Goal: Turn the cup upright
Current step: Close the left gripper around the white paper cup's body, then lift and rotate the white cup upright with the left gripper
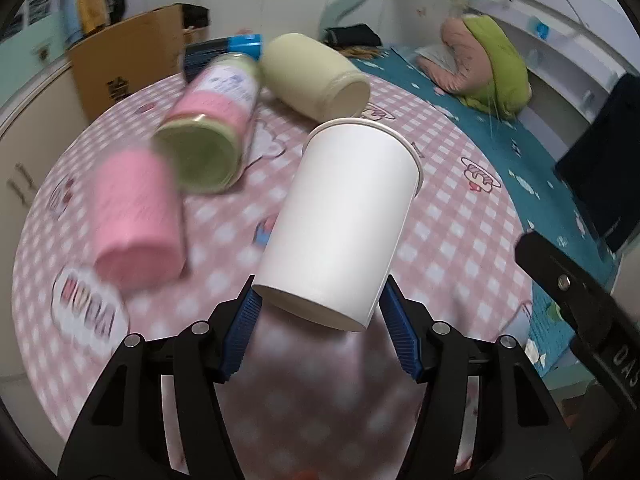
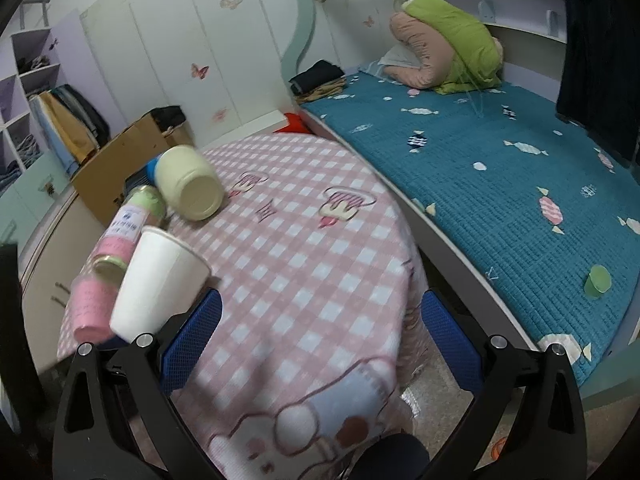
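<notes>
A white paper cup [image 1: 344, 216] is held near its base between the blue pads of my left gripper [image 1: 318, 304]. The cup is tilted, rim pointing up and away, lifted above the pink checked tablecloth [image 1: 460, 216]. In the right wrist view the same cup [image 2: 158, 280] shows at the left, tilted with its rim up. My right gripper [image 2: 320, 336] is open and empty, hovering over the near side of the table [image 2: 320, 240].
On the table lie a cream jar [image 1: 316, 76] on its side, a pink-and-green bottle [image 1: 212, 120] and a pink cylinder [image 1: 136, 220]. A cardboard box [image 1: 128, 60] stands behind the table. A bed with a teal cover [image 2: 500, 168] runs along the right.
</notes>
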`<state>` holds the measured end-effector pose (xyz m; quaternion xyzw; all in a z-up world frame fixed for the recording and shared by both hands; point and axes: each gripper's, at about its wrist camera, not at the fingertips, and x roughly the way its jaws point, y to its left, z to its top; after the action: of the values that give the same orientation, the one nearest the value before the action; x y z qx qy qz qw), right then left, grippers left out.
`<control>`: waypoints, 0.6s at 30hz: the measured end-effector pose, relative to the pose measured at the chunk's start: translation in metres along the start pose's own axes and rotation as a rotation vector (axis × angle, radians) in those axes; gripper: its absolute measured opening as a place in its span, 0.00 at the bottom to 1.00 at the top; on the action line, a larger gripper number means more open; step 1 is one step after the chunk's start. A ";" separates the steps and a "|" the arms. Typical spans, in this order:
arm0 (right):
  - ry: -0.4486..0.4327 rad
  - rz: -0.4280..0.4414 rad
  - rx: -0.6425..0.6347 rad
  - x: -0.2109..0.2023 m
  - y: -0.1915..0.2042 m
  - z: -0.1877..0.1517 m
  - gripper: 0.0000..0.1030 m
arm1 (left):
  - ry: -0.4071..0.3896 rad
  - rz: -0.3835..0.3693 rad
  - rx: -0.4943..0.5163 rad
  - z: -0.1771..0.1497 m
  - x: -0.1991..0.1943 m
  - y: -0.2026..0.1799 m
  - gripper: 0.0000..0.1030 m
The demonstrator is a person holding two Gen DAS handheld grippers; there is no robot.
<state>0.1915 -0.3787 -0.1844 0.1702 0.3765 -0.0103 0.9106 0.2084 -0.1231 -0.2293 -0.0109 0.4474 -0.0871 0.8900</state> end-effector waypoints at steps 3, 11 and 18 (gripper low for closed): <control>0.005 0.015 -0.028 -0.008 0.011 -0.007 0.94 | -0.037 0.025 -0.051 -0.013 -0.015 0.008 0.59; 0.030 0.065 -0.080 -0.020 0.039 -0.024 0.94 | -0.060 0.058 -0.099 -0.026 -0.026 0.023 0.61; 0.033 0.081 -0.061 -0.031 0.045 -0.027 0.94 | -0.035 -0.078 -0.122 -0.039 -0.042 0.046 0.87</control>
<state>0.1576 -0.3316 -0.1675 0.1576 0.3843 0.0406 0.9088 0.1589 -0.0690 -0.2238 -0.0839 0.4355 -0.0942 0.8913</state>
